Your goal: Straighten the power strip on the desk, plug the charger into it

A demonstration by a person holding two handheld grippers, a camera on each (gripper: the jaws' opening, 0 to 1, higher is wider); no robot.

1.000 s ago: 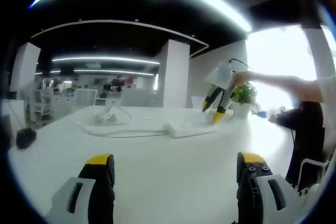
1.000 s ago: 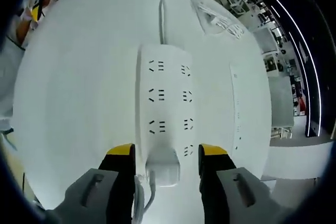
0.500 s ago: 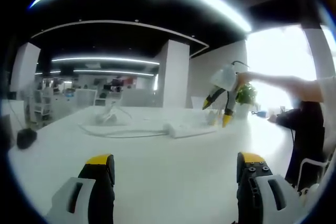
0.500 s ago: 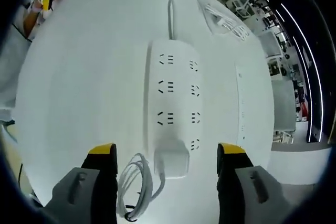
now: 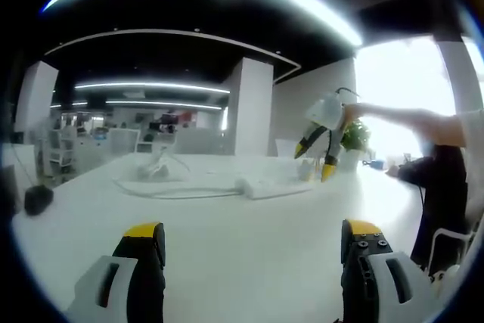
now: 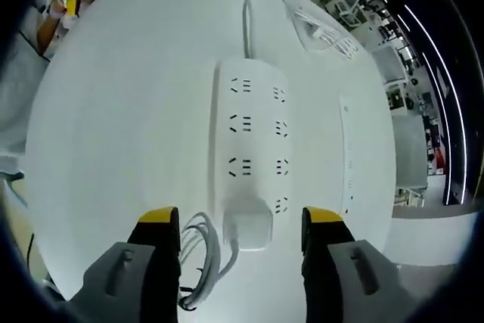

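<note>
Right gripper view: looked straight down on a long white plastic power strip (image 6: 253, 134) lying flat on the smooth white desk (image 6: 113, 149), roughly parallel to a thin seam (image 6: 346, 149) in the desk top. At the near end of the strip, sat a small white block-shaped charger (image 6: 249, 230), apparently already in the last socket, with its thin white cable (image 6: 198, 262) coiled loosely just beside it. Held the right gripper (image 6: 242, 218) above the charger with the jaws apart on both sides of it and gripping nothing; could not tell for sure whether the pads touched it.

Left gripper view: kept the left gripper (image 5: 253, 231) low over the desk, well apart from the strip, jaws wide apart and empty. Farther along the desk, showed the power strip (image 5: 268, 185), its white cord (image 5: 174, 191) curving away, and the right gripper (image 5: 314, 163) hanging over its end.

Judged the plugging nearly finished. To do the step well: needed first a check that the charger was seated flush, with no slit between its body and the strip. If not flush, called for one straight push down on its top, with the strip held so that it would not turn. For the retreat, best to go straight up, jaws wide, away from the coil, so as not to hook a loop and pull the plug out.
</note>
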